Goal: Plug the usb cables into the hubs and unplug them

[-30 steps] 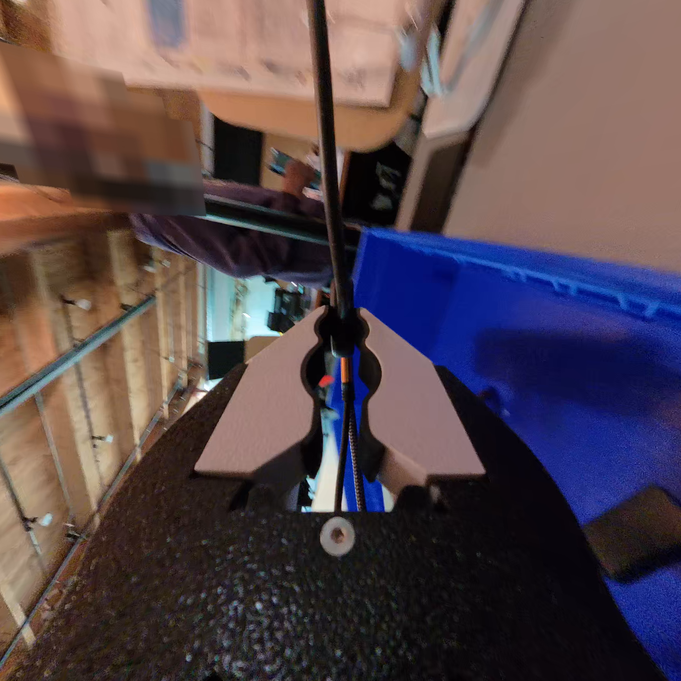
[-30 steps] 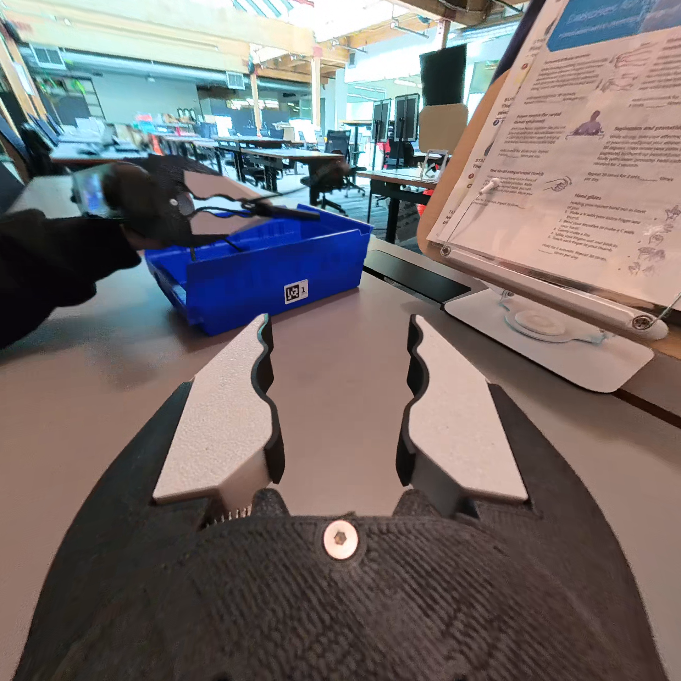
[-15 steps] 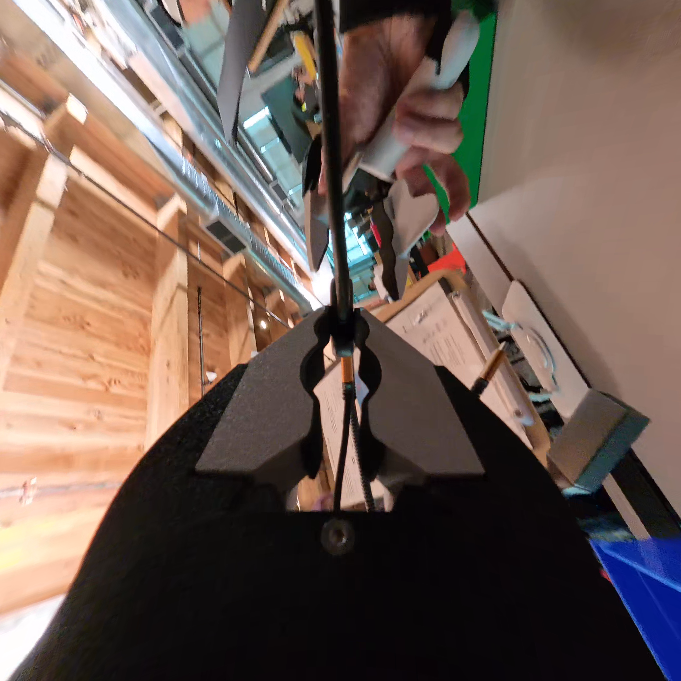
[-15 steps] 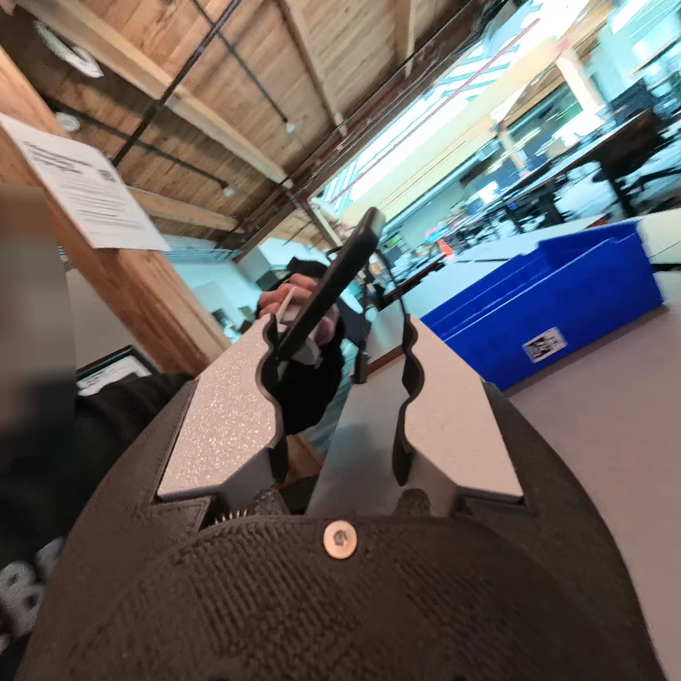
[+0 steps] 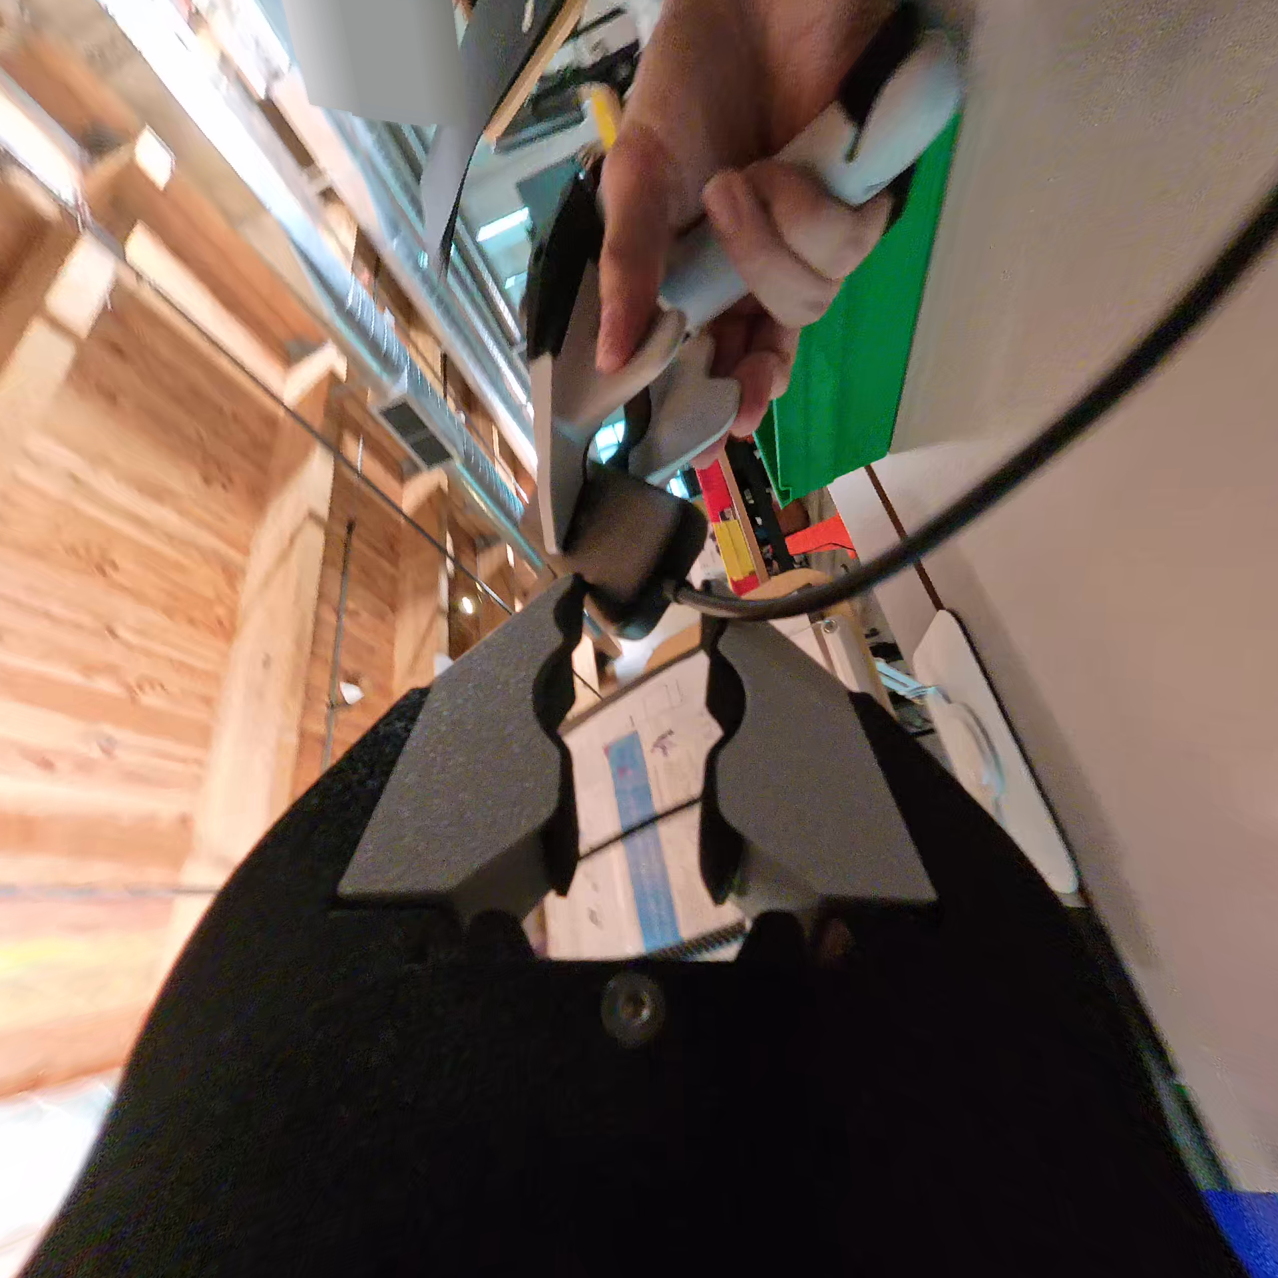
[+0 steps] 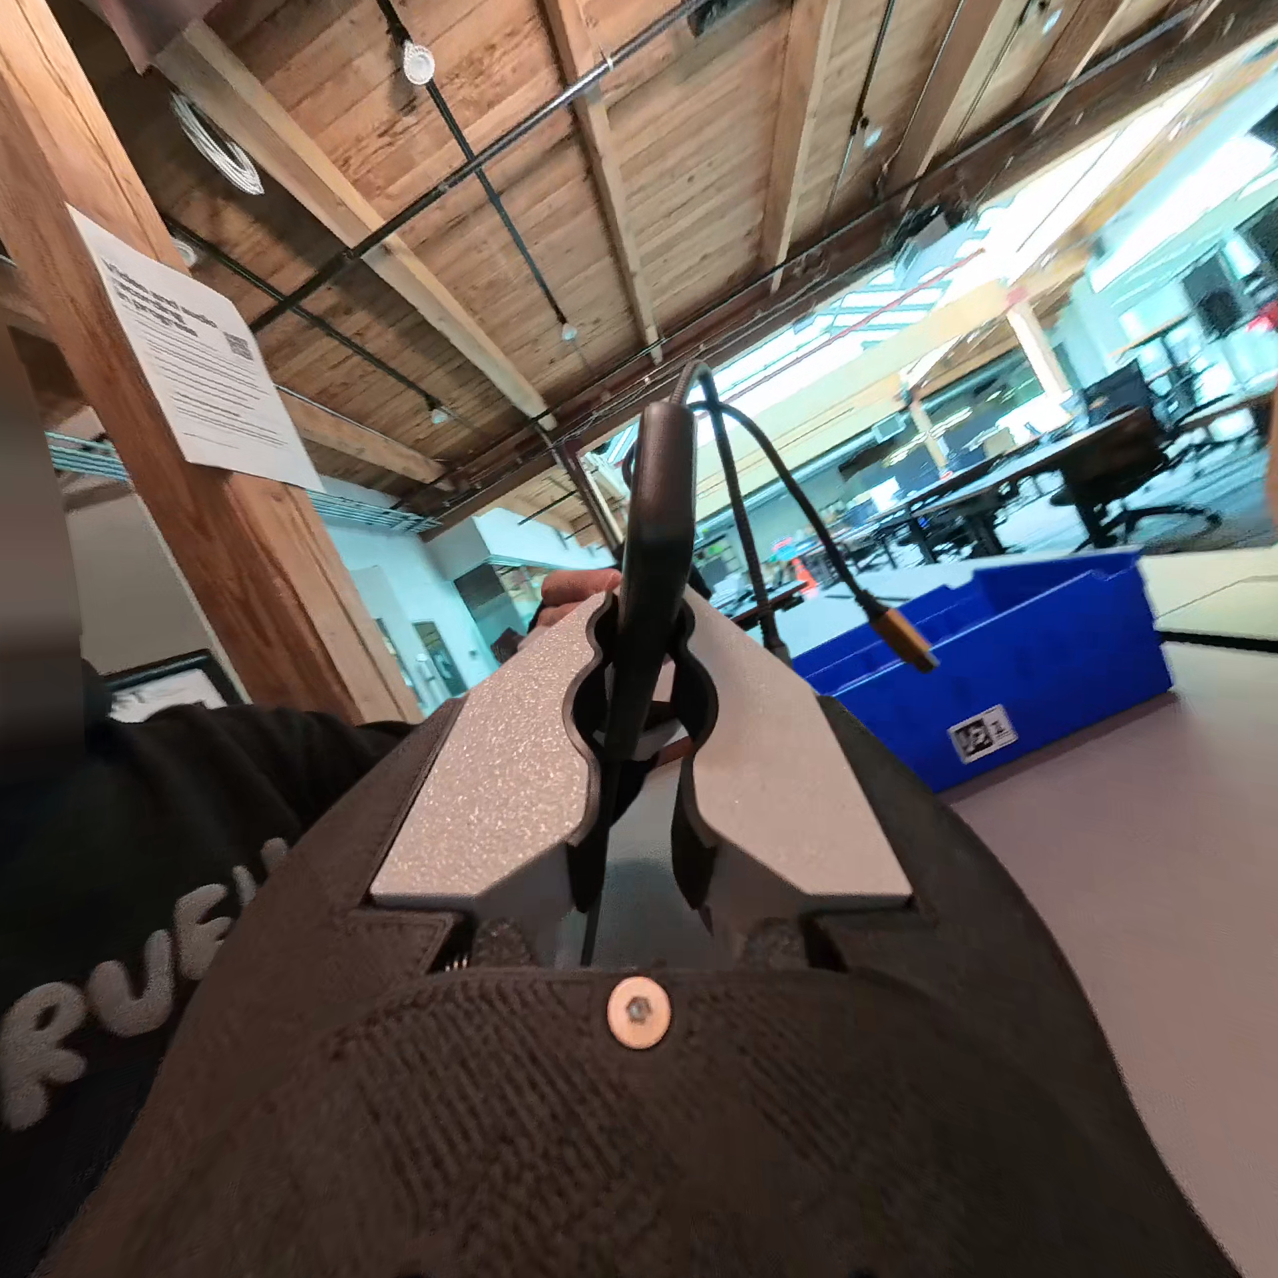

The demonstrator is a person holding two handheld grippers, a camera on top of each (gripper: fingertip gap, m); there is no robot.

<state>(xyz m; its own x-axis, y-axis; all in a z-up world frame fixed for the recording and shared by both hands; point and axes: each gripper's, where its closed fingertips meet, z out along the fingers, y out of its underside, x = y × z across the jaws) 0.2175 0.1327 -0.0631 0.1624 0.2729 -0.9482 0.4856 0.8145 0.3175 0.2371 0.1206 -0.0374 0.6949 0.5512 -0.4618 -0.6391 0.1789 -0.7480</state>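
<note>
So the hub (image 6: 653, 525) just changed hands: the left hand-held gripper (image 5: 636, 626) that was pinching a cable has let go and sits open right below it, while the right hand-held gripper (image 6: 640, 622) is now clamped on the hub. Its cables (image 6: 774, 477) dangle past it toward the blue bin (image 6: 1037, 664), gold plug (image 6: 899, 640) loose, so plugging in looks next.

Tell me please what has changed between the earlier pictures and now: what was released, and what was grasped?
The left tongs opened and released the cable they pinched half a second ago. The right tongs, open before, closed on the dark USB hub, whose cables now hang from it. The blue bin stayed on the table.
</note>
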